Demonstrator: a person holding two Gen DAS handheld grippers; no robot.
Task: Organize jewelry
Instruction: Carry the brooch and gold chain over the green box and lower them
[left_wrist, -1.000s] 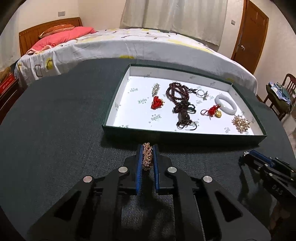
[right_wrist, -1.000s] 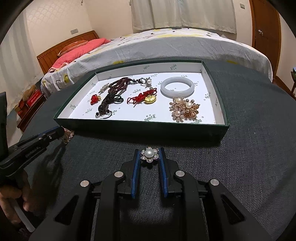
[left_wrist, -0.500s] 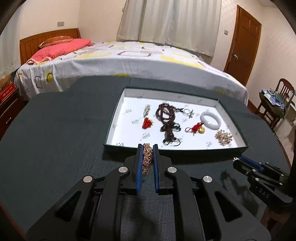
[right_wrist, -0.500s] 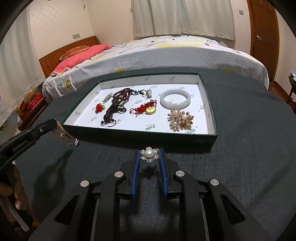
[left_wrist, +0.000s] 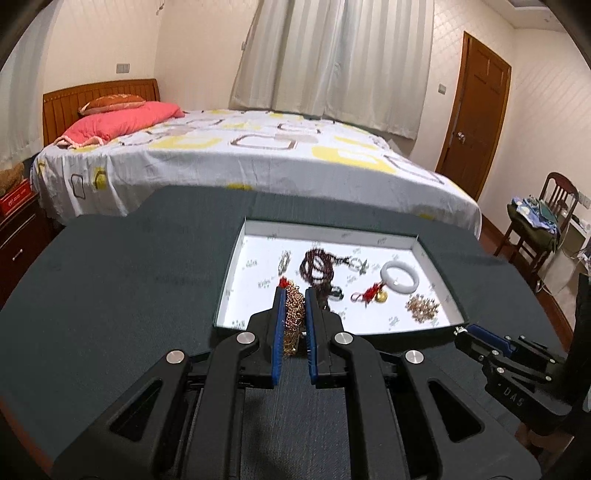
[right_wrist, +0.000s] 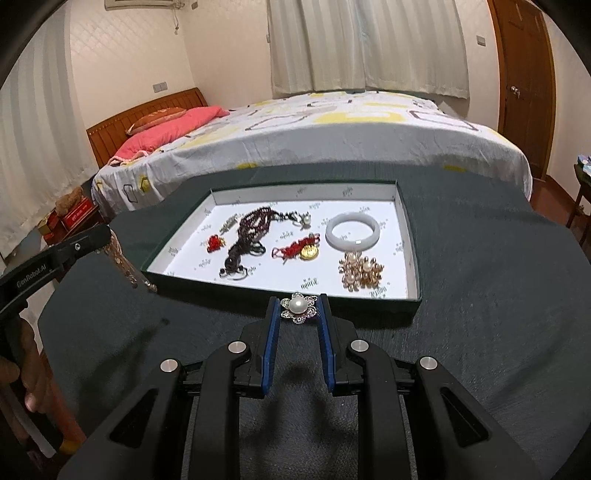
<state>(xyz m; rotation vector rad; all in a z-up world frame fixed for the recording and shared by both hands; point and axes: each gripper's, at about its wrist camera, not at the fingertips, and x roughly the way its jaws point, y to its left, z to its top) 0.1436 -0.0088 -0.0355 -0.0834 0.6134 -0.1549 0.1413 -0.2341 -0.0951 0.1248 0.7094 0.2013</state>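
Left wrist view: left gripper (left_wrist: 294, 295) pinches a bunched gold chain (left_wrist: 294, 314); right gripper (right_wrist: 298, 308) clamps a pearl-centred flower brooch (right_wrist: 298, 308), both above the felt-textured counter (right_wrist: 480, 295) near the white-lined tray (right_wrist: 410, 254).

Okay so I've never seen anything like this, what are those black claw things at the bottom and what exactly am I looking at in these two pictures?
No robot here: a person holds a hand-operated clamp in each hand, and each clamp carries a wide-angle camera looking along its two fingers. One picture comes from the left gripper, the other from the right gripper. The left one is shut on a gold chain; the right one is shut on a pearl flower brooch. Ahead, on a dark table, sits a green tray with a white floor holding jewelry: a white bangle, dark beads, a gold coin charm and a pearl cluster. A bed is behind.
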